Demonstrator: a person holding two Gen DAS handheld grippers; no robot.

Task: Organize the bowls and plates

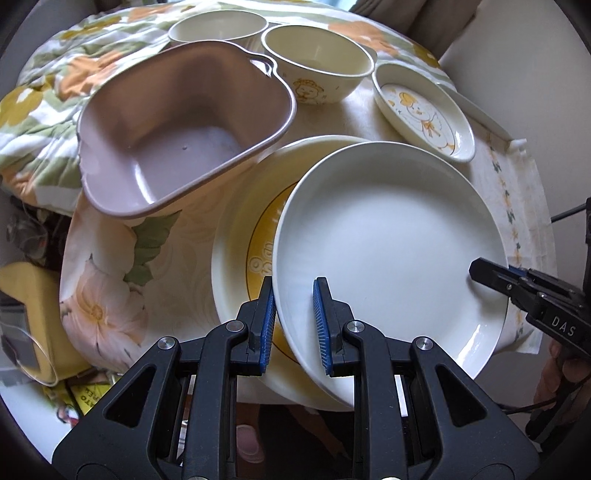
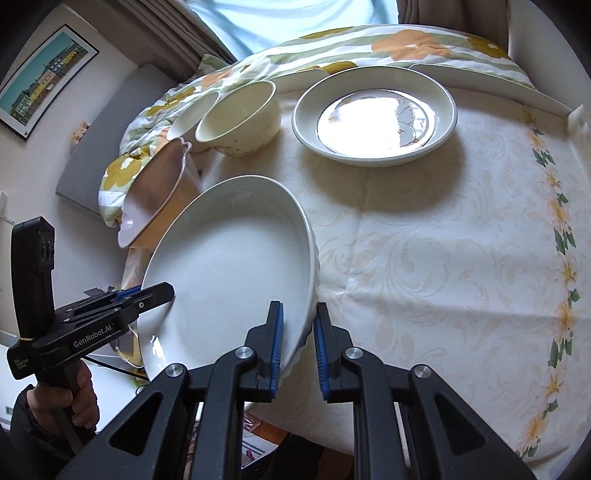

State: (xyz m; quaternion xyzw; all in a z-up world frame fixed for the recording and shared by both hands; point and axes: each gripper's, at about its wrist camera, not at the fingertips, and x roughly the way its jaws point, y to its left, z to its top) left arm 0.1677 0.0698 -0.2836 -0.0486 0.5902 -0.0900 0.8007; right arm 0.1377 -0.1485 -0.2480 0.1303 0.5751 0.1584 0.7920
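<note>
The white plate (image 1: 391,251) is held over the counter (image 2: 424,258) by both tools at once: the left gripper (image 1: 294,325) is clenched on its near-left rim, one blue pad on the inner face and one under the outside, and the right gripper (image 2: 298,350) is clenched on the opposite rim, which shows a fluted outer wall in the right wrist view. The plate is empty and tilted. In the left wrist view it overlaps a larger cream plate (image 1: 236,229) with a yellow ring and lettering, most of which it hides; I cannot tell whether the two touch.

A mauve squarish bowl (image 1: 184,125) with a lobed rim stands tilted just beside that stack, empty, leaning against a bunched floral quilt (image 1: 40,110). Behind it are two cream bowls, the nearer one (image 1: 317,66) bearing a lion drawing, the farther one (image 1: 218,29) partly hidden by the mauve bowl. Both look empty. To the right lies a small saucer (image 1: 424,110) with a duck picture; in the right wrist view glare washes out its centre.

The counter carries a pale cloth with a flower border (image 2: 561,240). A hand (image 2: 74,398) grips the left tool's handle at the lower edge, partly cut off.
</note>
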